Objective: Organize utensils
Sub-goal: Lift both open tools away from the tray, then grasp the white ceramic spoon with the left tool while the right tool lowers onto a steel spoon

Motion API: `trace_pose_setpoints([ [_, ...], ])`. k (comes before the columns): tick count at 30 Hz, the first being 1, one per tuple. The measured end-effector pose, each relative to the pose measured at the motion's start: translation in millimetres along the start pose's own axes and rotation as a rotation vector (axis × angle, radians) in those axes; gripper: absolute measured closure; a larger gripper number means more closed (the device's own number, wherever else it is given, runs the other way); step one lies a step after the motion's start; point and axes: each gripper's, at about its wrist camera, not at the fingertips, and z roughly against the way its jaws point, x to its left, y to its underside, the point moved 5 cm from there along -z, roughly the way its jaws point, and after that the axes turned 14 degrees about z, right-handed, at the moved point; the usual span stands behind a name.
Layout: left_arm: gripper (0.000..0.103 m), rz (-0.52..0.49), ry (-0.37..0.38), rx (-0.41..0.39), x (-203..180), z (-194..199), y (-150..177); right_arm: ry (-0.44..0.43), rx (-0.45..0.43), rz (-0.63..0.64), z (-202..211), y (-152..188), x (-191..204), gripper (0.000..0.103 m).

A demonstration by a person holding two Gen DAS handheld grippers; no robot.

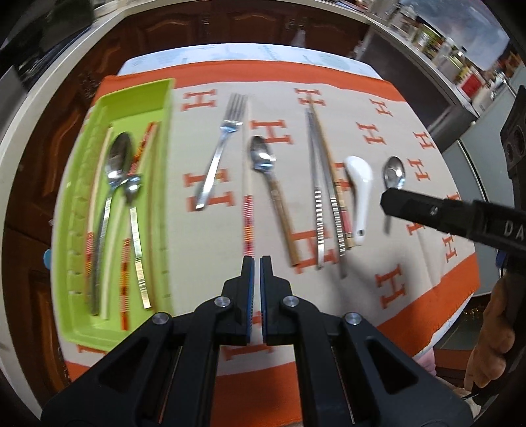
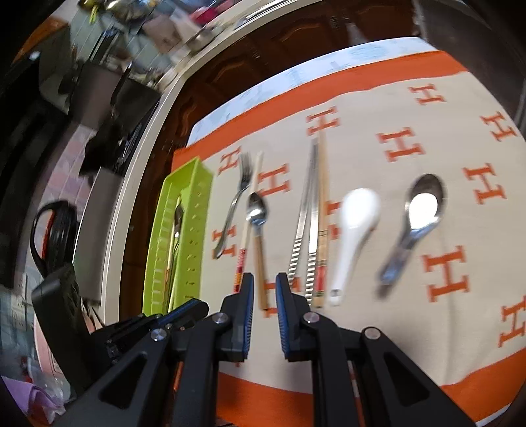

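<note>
Utensils [image 1: 263, 157] beyond left hand-held gripper [image 1: 256, 262]

On the cloth: one steel fork [image 1: 219, 149]; one wooden-handled steel spoon [image 1: 271, 190]; one short steel spoon [image 2: 412, 226]; one white ceramic soup spoon [image 1: 359, 193]; two ridged steel chopsticks [image 1: 317, 197].
In the green plastic tray [image 1: 98, 157]: two steel spoons [image 1: 113, 184].

Dark wooden cabinets [image 1: 203, 26], pale countertop edge [image 1: 39, 85], perhaps cluttered shelves [image 1: 437, 42]
</note>
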Motion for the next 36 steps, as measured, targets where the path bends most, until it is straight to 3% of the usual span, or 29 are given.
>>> trace_pose_setpoints([
  [14, 0.102, -0.099, 0.066, 0.038, -91.3, -30.2, -8.1, 0.009, -0.047, -0.187, 22.2, 13.2, -99.5, 0.09],
  [19, 0.102, -0.095, 0.142, 0.073, -114.8, -53.2, -19.4, 0.008, -0.051, -0.223, 22.1, 17.8, -120.9, 0.09],
  [23, 0.102, -0.052, 0.208, 0.106, -121.4, -76.2, -30.8, 0.003, -0.048, -0.252, 19.5, 21.0, -136.1, 0.09],
  [28, 0.102, -0.012, 0.239, 0.141, -120.3, -99.0, -37.7, -0.003, -0.043, -0.269, 16.3, 23.1, -146.7, 0.09],
  [33, 0.088, -0.017, 0.256, 0.146, -123.3, -107.7, -40.5, -0.014, -0.039, -0.274, 13.7, 24.5, -153.0, 0.09],
  [36, 0.087, -0.004, 0.267, 0.192, -125.1, -118.6, -37.4, -0.02, -0.036, -0.278, 12.1, 25.2, -156.0, 0.09],
])
